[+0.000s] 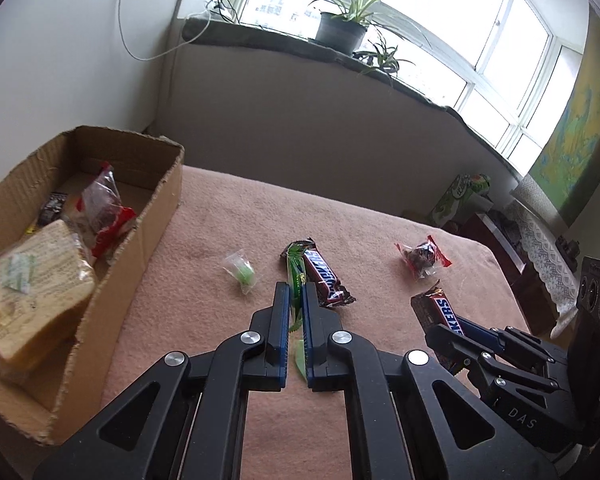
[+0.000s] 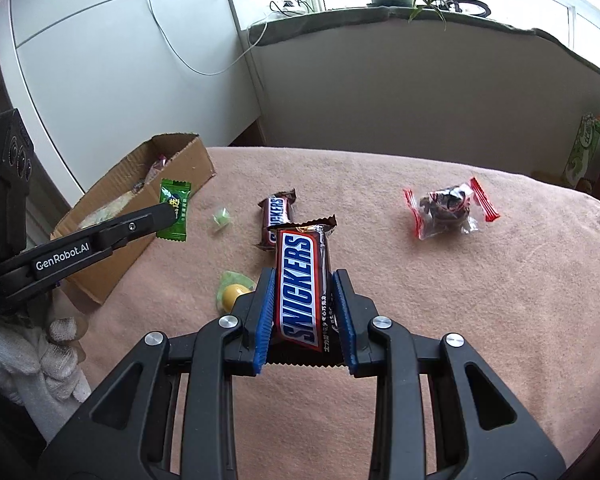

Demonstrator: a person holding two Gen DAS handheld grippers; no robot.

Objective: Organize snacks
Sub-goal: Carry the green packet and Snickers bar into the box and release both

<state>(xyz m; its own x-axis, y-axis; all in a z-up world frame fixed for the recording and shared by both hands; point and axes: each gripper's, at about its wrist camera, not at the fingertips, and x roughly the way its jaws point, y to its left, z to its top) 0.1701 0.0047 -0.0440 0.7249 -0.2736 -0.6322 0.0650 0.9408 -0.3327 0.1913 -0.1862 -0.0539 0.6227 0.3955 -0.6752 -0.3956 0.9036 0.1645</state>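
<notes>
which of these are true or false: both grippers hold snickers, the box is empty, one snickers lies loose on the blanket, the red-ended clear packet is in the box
1. Both grippers hold Snickers bars: false. The right gripper grips a Snickers bar; the left gripper grips a green candy packet.
2. The cardboard box is empty: false. It already holds snacks.
3. A second Snickers lies loose on the pink blanket: true.
4. The red-ended clear packet on the blanket's right lies outside the box: true.
</notes>
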